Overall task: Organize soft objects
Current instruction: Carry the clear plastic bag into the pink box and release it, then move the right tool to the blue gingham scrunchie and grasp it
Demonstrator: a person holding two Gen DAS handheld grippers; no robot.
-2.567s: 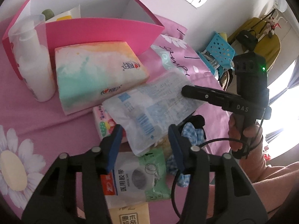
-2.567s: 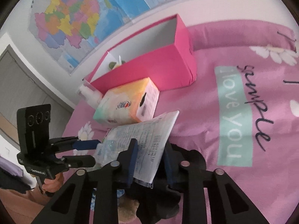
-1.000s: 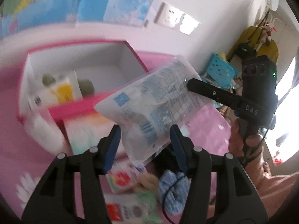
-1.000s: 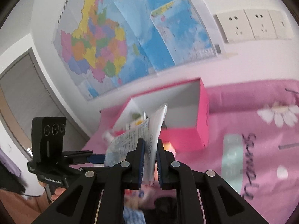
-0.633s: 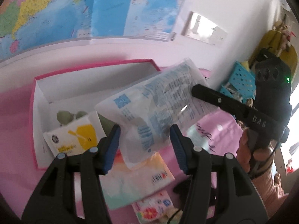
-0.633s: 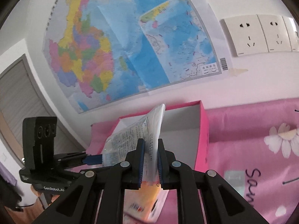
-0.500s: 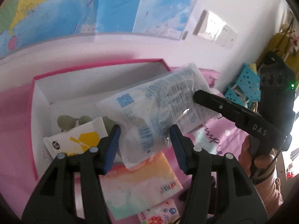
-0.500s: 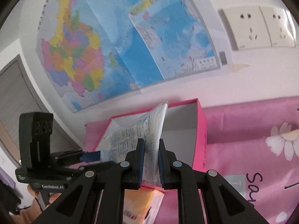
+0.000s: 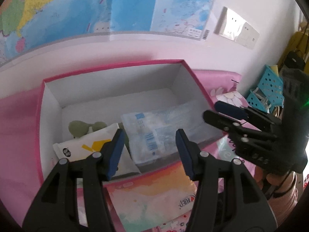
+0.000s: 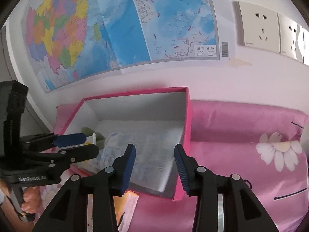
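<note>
Now: clear blue-printed plastic pack dropped into open pink cardboard box | both fingers apart, right gripper just opened, left gripper empty | next: reach for pastel tissue pack in front.

1. You are in a home, most likely a bedroom: a pink flowered bedsheet with printed lettering covers the surface in front of you.
2. A colourful paper map hangs on the white wall, beside a row of wall sockets.
3. At the far right you see a blue perforated basket and yellow bags, ordinary household clutter.
</note>
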